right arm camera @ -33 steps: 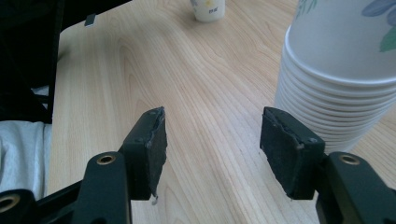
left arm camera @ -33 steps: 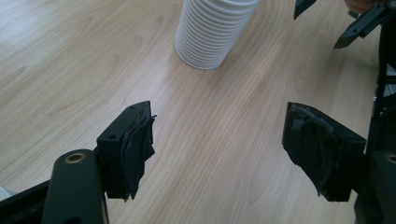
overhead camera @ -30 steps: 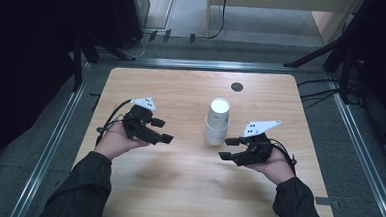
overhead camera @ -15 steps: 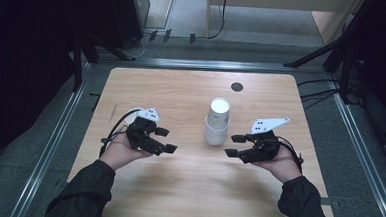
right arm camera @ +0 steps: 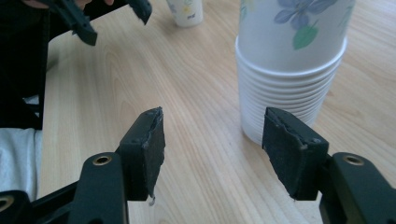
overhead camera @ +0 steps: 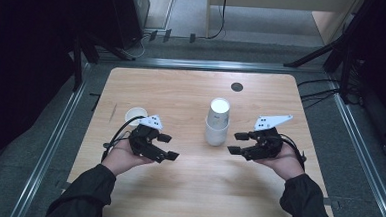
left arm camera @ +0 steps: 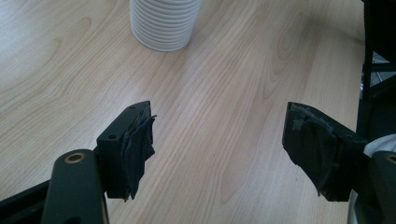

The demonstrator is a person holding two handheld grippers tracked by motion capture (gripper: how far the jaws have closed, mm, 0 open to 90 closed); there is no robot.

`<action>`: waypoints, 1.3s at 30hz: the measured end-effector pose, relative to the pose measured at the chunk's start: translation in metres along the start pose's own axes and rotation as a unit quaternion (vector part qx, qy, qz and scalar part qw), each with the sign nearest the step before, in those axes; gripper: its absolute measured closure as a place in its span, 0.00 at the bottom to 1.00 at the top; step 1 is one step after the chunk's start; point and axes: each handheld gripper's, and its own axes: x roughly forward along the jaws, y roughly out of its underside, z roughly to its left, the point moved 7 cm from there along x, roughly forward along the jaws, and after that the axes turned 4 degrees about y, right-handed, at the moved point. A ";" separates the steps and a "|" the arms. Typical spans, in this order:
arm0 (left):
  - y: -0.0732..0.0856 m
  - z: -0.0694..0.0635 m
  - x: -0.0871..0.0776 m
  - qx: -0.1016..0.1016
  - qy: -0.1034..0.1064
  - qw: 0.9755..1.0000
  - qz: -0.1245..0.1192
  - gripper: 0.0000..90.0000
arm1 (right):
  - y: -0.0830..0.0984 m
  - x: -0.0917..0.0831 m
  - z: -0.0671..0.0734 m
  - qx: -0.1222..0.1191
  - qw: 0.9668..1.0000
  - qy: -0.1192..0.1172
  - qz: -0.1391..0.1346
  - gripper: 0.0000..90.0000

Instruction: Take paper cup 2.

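The wooden table (overhead camera: 197, 189) takes up the middle of the high view, pale and grained, with a small dark round mark (overhead camera: 237, 87) near its upper edge, right of centre. Two dark-sleeved forearms come up from the bottom edge.

A stack of paper cups (overhead camera: 217, 122) stands upright at the centre of that view, white with a ribbed band of nested rims at its base and a flower print on the top cup. In the right gripper view it rises at the upper right (right arm camera: 292, 60), just beyond the right-hand jaw and apart from it. In the left gripper view its ribbed base sits at the top, left of centre (left arm camera: 163, 23), well ahead of the jaws.

The right gripper (overhead camera: 239, 143) lies right of the stack in the high view, pointing toward its base. Its jaws have just been opening and stand apart, with bare table between them and no pad touching the cups.

The left gripper (overhead camera: 170, 146) sits lower left of the stack, well apart from it. Its jaws are parted and hold nothing.

A single paper cup (overhead camera: 134, 116) stands upright just above the left gripper, left of centre in the high view; it shows small at the top of the right gripper view (right arm camera: 186, 11).
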 end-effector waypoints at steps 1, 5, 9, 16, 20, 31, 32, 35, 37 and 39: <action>0.000 0.000 0.000 0.002 -0.002 1.000 -0.001 0.28 | -0.001 0.000 -0.001 0.001 1.000 0.001 -0.001 0.44; 0.001 -0.001 0.002 0.010 0.000 1.000 0.006 0.28 | -0.010 -0.005 -0.007 -0.001 1.000 0.005 -0.009 0.44; 0.001 -0.001 0.001 0.011 -0.003 1.000 0.002 0.28 | -0.017 -0.007 -0.013 0.002 1.000 0.013 -0.007 0.43; 0.002 -0.003 0.005 0.010 0.003 1.000 0.006 0.28 | -0.033 -0.011 -0.027 -0.016 1.000 0.011 0.000 0.42; 0.003 -0.003 0.005 0.013 0.005 1.000 0.007 0.28 | -0.048 -0.012 -0.035 -0.034 0.999 0.006 0.009 0.40; 0.006 -0.001 0.006 0.013 0.010 1.000 0.014 0.28 | -0.076 -0.006 -0.041 -0.058 0.998 -0.021 0.030 0.35; 0.006 -0.001 0.006 0.014 0.009 1.000 0.015 0.28 | -0.078 -0.006 -0.040 -0.059 0.997 -0.022 0.034 0.34; 0.006 -0.002 0.006 0.015 0.012 1.000 0.013 0.28 | -0.083 -0.002 -0.042 -0.068 0.996 -0.024 0.047 0.33; 0.006 -0.003 0.006 0.015 0.014 1.000 0.015 0.28 | -0.087 -0.001 -0.042 -0.068 0.996 -0.030 0.054 0.31; 0.007 -0.003 0.007 0.017 0.014 1.000 0.017 0.28 | -0.090 0.002 -0.041 -0.069 0.995 -0.033 0.063 0.28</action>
